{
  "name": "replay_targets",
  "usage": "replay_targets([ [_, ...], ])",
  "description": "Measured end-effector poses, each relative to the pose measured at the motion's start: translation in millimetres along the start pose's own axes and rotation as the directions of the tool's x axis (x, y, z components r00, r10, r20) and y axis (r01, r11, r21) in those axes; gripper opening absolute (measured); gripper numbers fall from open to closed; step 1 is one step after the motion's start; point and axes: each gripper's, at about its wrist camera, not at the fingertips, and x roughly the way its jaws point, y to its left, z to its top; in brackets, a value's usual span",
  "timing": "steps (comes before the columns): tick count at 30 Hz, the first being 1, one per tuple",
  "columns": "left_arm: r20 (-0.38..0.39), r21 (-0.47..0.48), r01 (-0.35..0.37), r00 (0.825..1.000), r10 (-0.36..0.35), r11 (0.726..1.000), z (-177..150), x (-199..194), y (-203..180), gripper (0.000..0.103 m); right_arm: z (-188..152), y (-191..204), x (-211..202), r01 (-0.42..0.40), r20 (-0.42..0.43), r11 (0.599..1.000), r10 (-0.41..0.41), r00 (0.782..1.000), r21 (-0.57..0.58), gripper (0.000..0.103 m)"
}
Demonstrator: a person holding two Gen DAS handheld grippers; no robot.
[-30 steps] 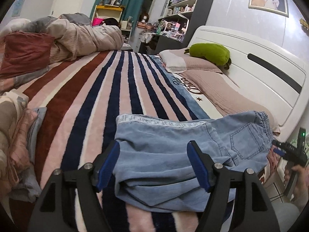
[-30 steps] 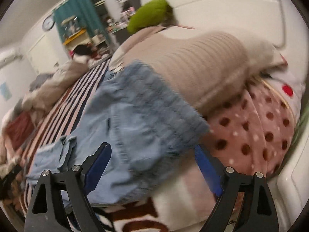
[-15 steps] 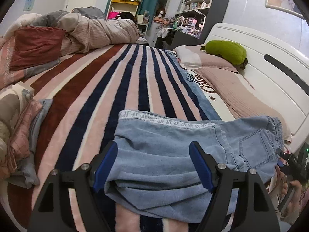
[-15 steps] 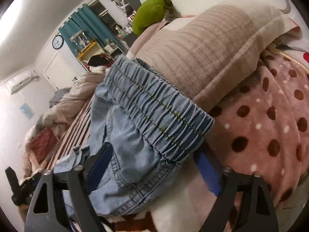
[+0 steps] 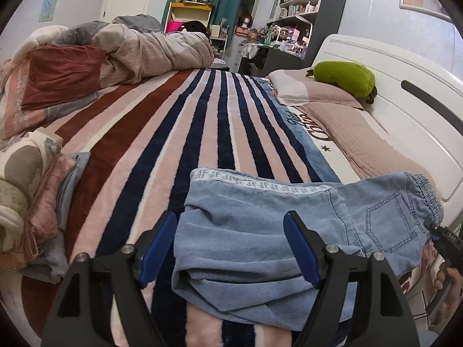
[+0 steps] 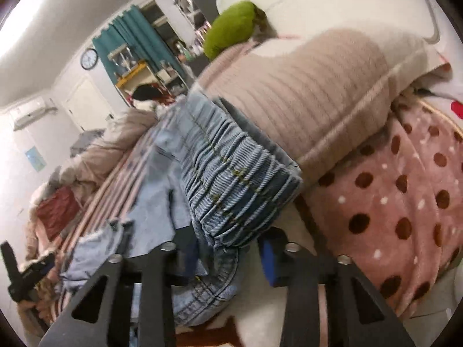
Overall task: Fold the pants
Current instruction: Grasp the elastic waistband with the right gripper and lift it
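A wide bed covered by a plush blanket striped in pink, navy and rust (image 5: 179, 133) fills most of the left wrist view, with a white padded headboard (image 5: 385, 86) running down the right side of the frame. A rumpled beige and grey duvet (image 5: 144, 49) lies heaped at the upper left, a rust-red cushion (image 5: 60, 72) just below it, and a dark open shelving unit crowded with small bottles and boxes (image 5: 301, 14) stands at the upper centre. The light blue denim pants with an elastic waistband (image 5: 277, 231) lie folded over themselves across the lower centre of the frame, waistband toward the lower right edge. A ribbed beige pillow (image 5: 347, 133) lies along the headboard, a green plush toy (image 5: 344, 78) on the pillow beyond it. A stack of folded clothes (image 5: 31, 202) sits at the left edge. The left tool (image 5: 228, 248) hangs over the pants' folded end with its blue-padded fingers (image 5: 157, 243) spread apart, holding nothing. In the right wrist view the right tool (image 6: 228, 256) is clamped on the gathered waistband at lower centre, beside a pink blanket with brown dots (image 6: 399, 211).
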Motion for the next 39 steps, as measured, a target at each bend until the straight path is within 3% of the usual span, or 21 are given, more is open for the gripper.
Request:
replay_targets([
  [8,0.060,-0.031,0.035,0.998,-0.033,0.999,3.5,-16.3,18.6,0.073,25.1,75.9,-21.5,-0.128,0.046,0.979,0.137,0.989,-0.157,0.018],
  [20,0.125,0.002,0.023,0.992,-0.023,1.000,-2.3,-47.7,67.3,0.073,40.7,256.9,21.8,-0.303,-0.100,0.857,0.288,0.952,-0.417,0.014],
  [27,0.136,-0.013,0.041,0.990,-0.039,0.999,-7.6,-54.5,84.9,0.073,-4.1,331.8,63.6,-0.383,-0.279,0.781,0.275,0.920,-0.494,0.014],
  [35,0.113,-0.018,0.070,0.991,-0.067,0.997,-11.7,-50.0,93.1,0.073,-67.0,357.4,106.6,-0.415,-0.428,0.725,0.183,0.885,-0.549,0.014],
  [39,0.096,-0.015,0.100,0.991,-0.098,0.995,-10.7,-42.5,89.9,0.073,-91.0,364.0,118.4,-0.453,-0.509,0.692,0.143,0.849,-0.562,0.017],
])
